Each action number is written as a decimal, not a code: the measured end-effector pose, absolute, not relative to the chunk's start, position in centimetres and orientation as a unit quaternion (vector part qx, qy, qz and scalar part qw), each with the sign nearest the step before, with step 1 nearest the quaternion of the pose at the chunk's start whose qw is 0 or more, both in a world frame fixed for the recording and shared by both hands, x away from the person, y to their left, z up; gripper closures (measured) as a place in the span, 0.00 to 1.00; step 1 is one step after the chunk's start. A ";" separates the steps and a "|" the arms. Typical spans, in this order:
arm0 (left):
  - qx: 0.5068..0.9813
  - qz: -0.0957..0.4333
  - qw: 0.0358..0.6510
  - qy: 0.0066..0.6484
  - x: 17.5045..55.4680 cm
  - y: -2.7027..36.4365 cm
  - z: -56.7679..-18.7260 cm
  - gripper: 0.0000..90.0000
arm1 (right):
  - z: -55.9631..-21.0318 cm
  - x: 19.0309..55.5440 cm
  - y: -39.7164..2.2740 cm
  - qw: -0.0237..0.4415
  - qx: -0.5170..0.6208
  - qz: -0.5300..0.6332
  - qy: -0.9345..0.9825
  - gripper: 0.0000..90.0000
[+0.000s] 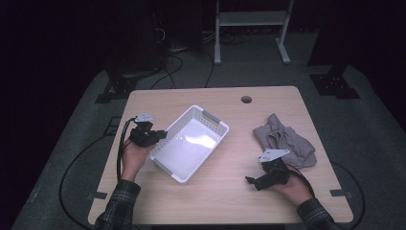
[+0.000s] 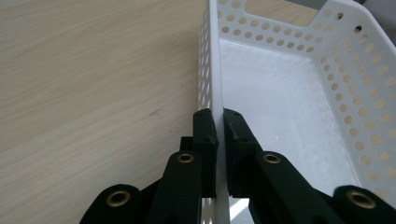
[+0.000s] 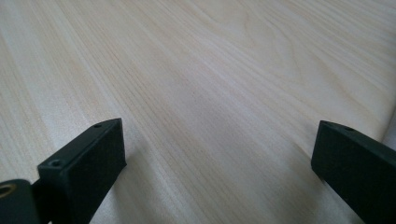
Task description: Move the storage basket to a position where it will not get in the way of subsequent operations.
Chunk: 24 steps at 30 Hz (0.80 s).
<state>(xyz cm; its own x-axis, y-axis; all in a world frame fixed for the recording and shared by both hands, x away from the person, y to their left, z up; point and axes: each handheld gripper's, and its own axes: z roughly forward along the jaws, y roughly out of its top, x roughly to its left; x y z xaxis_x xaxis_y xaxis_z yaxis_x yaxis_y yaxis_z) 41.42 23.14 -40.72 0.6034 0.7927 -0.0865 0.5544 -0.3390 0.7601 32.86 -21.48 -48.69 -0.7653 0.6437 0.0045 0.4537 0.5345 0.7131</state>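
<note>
— Basket [image 1: 189,143] status: where is it, and what do you have on it?

— It sits left of the table's [image 1: 225,201] centre, turned on a slant, empty. Your left gripper [image 2: 218,135] pinches its long side wall at about 9 o'clock, one jaw inside, one outside.

— And your right gripper [image 1: 256,181]?

— It rests at 4 o'clock, jaws wide apart over bare wood, holding nothing.

— Progress?

— Early, I judge. You have the basket in your grip; the grey cloth [image 1: 285,140] lies crumpled at 3 o'clock, well apart from it, untouched. Placing the basket and loading the cloth look left to do.
</note>
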 end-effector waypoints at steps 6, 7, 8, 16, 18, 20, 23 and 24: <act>0.799 0.158 0.384 0.434 42.0 24.7 -41.3 0.94 | -48.7 32.9 -21.5 0.130 0.317 0.364 0.866 0.03; 0.798 0.159 0.384 0.436 42.0 24.9 -41.4 0.94 | -48.7 32.9 -21.5 0.130 0.317 0.364 0.866 0.03; 0.798 0.161 0.382 0.437 42.0 25.1 -41.4 0.94 | -48.7 32.9 -21.5 0.130 0.317 0.364 0.866 0.03; 0.795 0.164 0.374 0.449 42.2 26.0 -42.1 0.94 | -48.7 32.9 -21.5 0.130 0.317 0.364 0.866 0.03; 0.792 0.164 0.376 0.452 42.2 26.2 -42.3 0.94 | -48.7 32.9 -21.5 0.130 0.317 0.364 0.866 0.03; 0.791 0.164 0.377 0.453 42.2 26.4 -42.3 0.94 | -48.7 32.9 -21.5 0.130 0.317 0.364 0.866 0.03; 0.789 0.162 0.380 0.455 42.2 26.5 -42.4 0.94 | -48.7 32.9 -21.5 0.130 0.317 0.364 0.866 0.03; 0.789 0.163 0.379 0.456 42.2 26.5 -42.4 0.93 | -48.7 32.9 -21.5 0.130 0.317 0.364 0.866 0.03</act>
<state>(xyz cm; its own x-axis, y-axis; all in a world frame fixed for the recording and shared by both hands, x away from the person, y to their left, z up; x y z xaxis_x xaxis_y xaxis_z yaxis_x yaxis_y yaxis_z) 42.18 26.47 -42.40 0.5310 0.8427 -0.0883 0.5951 -0.2968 0.7468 32.86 -21.48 -48.69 -0.7652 0.6437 0.0045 0.4539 0.5346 0.7128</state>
